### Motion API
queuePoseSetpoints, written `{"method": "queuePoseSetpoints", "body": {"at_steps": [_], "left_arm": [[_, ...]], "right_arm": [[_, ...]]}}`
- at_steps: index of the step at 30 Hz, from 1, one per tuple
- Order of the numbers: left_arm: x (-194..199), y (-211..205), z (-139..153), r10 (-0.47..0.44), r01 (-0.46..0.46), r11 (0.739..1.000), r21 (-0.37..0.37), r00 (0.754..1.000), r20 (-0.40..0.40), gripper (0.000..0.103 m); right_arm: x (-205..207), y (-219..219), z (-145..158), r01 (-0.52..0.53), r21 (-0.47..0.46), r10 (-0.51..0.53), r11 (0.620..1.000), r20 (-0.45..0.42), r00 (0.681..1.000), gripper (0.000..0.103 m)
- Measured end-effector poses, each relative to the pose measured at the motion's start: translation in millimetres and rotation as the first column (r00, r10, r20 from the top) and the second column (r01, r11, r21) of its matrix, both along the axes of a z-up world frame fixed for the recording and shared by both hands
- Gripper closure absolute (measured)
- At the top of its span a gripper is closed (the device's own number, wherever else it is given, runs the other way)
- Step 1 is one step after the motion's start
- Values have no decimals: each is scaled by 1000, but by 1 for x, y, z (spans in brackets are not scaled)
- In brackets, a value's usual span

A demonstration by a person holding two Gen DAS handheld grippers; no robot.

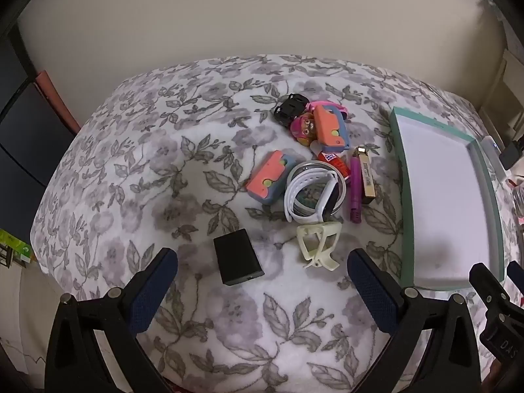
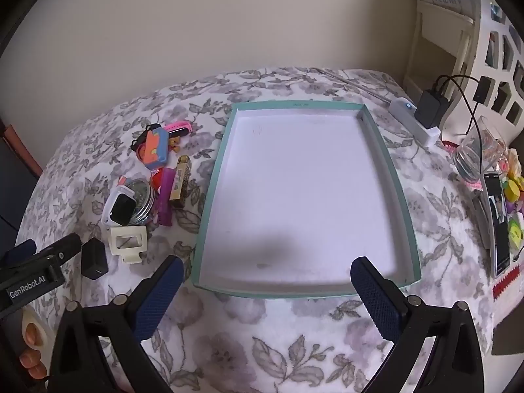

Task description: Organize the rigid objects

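Hovering above a floral bedspread (image 1: 147, 150), the left gripper (image 1: 262, 281) has its blue-padded fingers (image 1: 154, 291) spread wide, grasping nothing. A black rectangular block (image 1: 237, 261) lies on the cloth just ahead, between the finger lines. At about 1 o'clock from that block sits a cream plastic clip (image 1: 317, 244), and past it a white smartwatch (image 1: 311, 196) draped over a round tin (image 1: 340, 180).

Further out toward 12 o'clock — the cluster: two orange-and-blue toy pieces (image 1: 267, 177), a pup figure with pink cap (image 1: 303, 127), a small black toy car (image 1: 291, 108), a purple stick (image 1: 354, 190) lying beside a gold harmonica-like bar (image 1: 366, 177).

At 3 o'clock from the cluster rests a shallow teal-rimmed tray (image 2: 213, 177), white inside, nothing in it.

The right gripper (image 2: 267, 283) hangs over the tray's near edge, fingers (image 2: 376, 298) released and wide apart, empty. At its 9 o'clock the same clip, block and watch show — well apart from the tray. Beyond the tray at 2 o'clock: a white power strip (image 2: 414, 119) with a black charger (image 2: 432, 108), a glass jar (image 2: 478, 154), a phone (image 2: 499, 226).
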State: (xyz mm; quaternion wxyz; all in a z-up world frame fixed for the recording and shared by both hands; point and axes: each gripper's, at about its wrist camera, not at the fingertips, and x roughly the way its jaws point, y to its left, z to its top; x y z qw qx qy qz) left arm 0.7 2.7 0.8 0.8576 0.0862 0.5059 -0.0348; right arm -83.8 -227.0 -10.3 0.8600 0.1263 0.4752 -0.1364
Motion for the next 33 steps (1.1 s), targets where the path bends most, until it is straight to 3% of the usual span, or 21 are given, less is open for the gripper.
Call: {"method": "queuePoseSetpoints", "body": {"at_steps": [11,16,22,27,33], "left_arm": [[14,8,-3,53,-54,998,-20,996,-71,0],[18,9,11,87,-88,995,-56,996,-12,0],[7,13,12,75,-74,991,-112,997,6,0],[4,0,18,20,-16,998,-66,998,60,0],[6,-1,20,4,0,998,-62,998,67,0]], "right_arm": [[6,-12,0,2,19,-2,1000,-14,1000,0],[7,-17,19,30,5,-30,1000,63,998,0],[0,-8,22,13,-10,-12,1000,72,997,0],[1,-3,24,-4,-32,6,999,83,997,0],[5,0,25,-21,-47,24,999,80,996,0]]}}
